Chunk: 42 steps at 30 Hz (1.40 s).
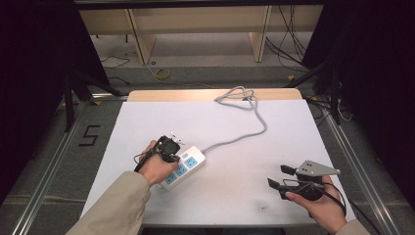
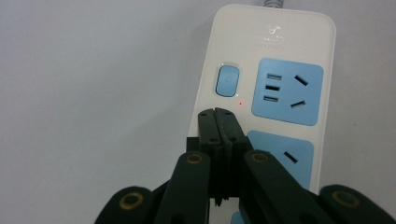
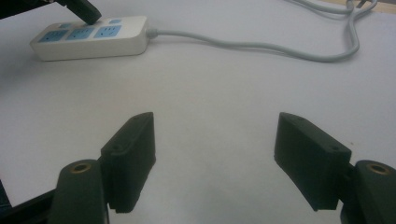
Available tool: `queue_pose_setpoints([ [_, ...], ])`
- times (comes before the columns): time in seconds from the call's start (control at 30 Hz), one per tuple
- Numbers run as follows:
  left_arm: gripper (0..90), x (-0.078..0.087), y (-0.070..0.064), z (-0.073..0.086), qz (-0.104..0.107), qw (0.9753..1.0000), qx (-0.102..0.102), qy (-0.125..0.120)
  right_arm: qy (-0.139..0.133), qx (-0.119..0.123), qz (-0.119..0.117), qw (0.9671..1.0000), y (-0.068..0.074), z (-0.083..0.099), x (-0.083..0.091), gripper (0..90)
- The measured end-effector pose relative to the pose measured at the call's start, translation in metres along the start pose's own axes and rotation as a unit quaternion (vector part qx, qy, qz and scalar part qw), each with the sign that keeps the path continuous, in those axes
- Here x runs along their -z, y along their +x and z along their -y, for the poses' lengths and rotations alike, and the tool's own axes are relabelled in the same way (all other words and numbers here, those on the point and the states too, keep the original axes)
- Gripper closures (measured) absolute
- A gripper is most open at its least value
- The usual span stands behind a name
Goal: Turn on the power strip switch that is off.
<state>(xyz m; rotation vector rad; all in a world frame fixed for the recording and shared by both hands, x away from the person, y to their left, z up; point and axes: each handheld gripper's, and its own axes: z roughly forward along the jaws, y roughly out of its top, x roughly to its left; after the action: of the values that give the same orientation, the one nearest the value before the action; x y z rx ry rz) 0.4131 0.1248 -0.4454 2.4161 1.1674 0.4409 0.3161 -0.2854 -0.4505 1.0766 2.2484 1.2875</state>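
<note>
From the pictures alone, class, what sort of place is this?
Probably a lab or workshop recording bench, not a home: a white table framed by metal rails, loose cables on the floor behind, and a power strip laid out alone as the work piece.

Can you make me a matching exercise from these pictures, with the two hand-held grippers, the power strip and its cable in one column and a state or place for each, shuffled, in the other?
Column one:
1. left hand-held gripper
2. right hand-held gripper
3. power strip
4. grey cable

Column two:
A. runs off toward the table's far edge, bunched up there
B. jaws pressed together, tips over the strip near its blue button
C. lies flat on the white table, small red light lit
D. jaws wide apart above bare table, nothing between them

Pairs: 1-B, 2-D, 3-C, 4-A
</note>
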Motion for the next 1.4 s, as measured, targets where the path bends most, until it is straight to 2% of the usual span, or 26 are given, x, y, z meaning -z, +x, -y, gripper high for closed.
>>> queue_pose_setpoints([
  [0.1, 90.0, 0.0000, 0.0021, 0.0003, 0.007, 0.9999, 0.009, -0.002, -0.001, 0.000, 0.001, 1.0000, -0.0005, 0.0000, 0.0000, 29.6],
  [0.2, 90.0, 0.0002, 0.0037, 0.0007, 0.012, 0.9999, 0.009, -0.002, -0.001, 0.001, 0.000, 1.0000, -0.0005, -0.0001, -0.0001, 29.6],
  [1.4, 89.9, 0.0025, 0.0060, 0.0025, 0.017, 0.9998, 0.007, -0.012, -0.001, 0.002, -0.001, 1.0000, -0.0002, -0.0007, -0.0001, 29.5],
])
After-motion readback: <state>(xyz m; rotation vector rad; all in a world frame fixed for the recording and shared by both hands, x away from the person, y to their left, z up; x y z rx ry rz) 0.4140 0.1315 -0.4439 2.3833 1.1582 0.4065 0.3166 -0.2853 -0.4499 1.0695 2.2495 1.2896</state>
